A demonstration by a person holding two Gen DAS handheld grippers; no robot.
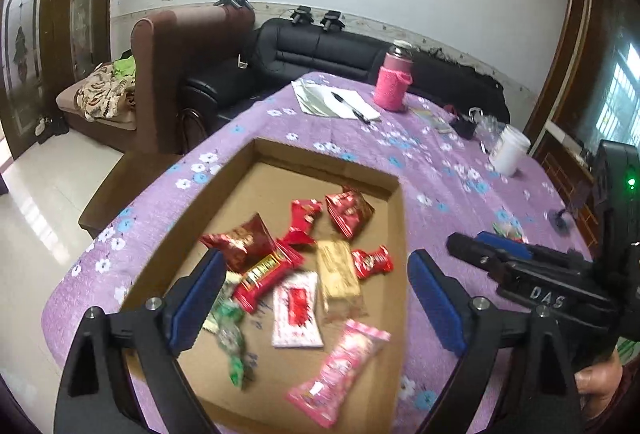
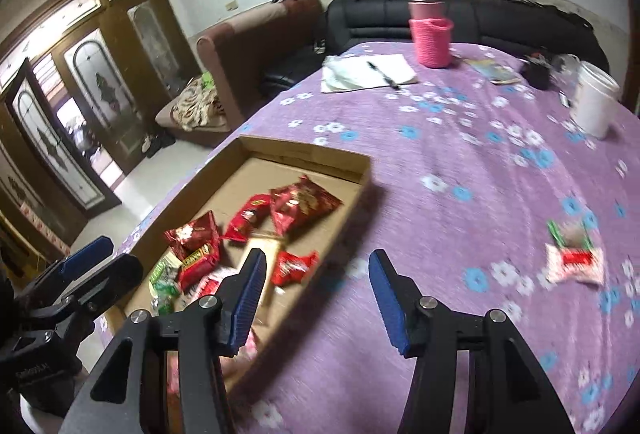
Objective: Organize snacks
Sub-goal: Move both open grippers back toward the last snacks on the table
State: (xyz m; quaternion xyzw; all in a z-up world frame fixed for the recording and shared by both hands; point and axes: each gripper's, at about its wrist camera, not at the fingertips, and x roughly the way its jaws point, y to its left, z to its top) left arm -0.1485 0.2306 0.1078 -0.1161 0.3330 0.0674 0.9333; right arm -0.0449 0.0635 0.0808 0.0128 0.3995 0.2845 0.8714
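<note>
Both claws gape empty: the left gripper over the cardboard tray of snacks; only the right gripper view clearly shows a lone packet near the table's right edge.

Left tongs spread wide, empty, above cardboard tray (wrapped snacks inside).

Black handheld grippers with blue pads

Left gripper and right gripper: black frames, silver screws, ribbed blue jaws; "DAS" lettering, green light, bare thumb.
</note>
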